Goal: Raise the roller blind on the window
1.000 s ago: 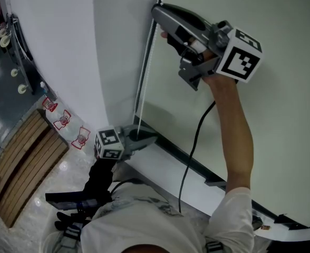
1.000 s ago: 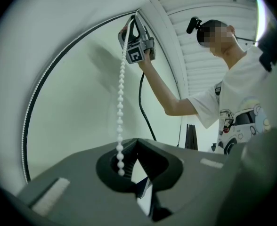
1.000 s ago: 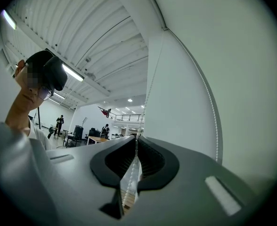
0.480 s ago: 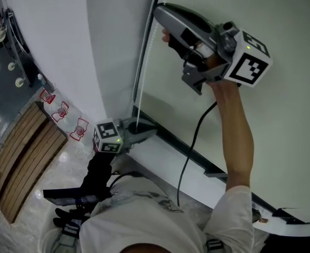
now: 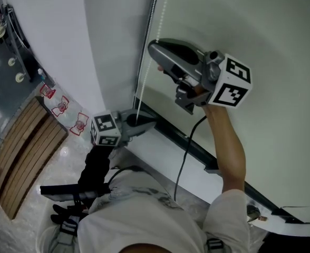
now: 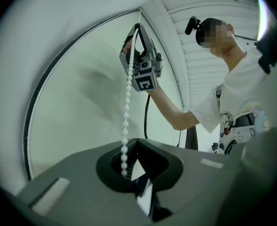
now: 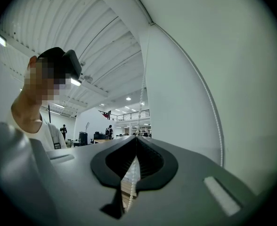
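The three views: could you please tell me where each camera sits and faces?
Head view: on the head, facing steeply down; shows the right arm, left gripper, right gripper.
Left gripper view: faces up along its jaws; shows the right arm, torso.
Right gripper view: faces along its jaws; shows a shoulder.
Both gripper views share the bead chain.

Right claw (image 7: 136, 140) tight on the white bead chain (image 7: 131, 191), pale roller blind (image 7: 251, 79) just beside
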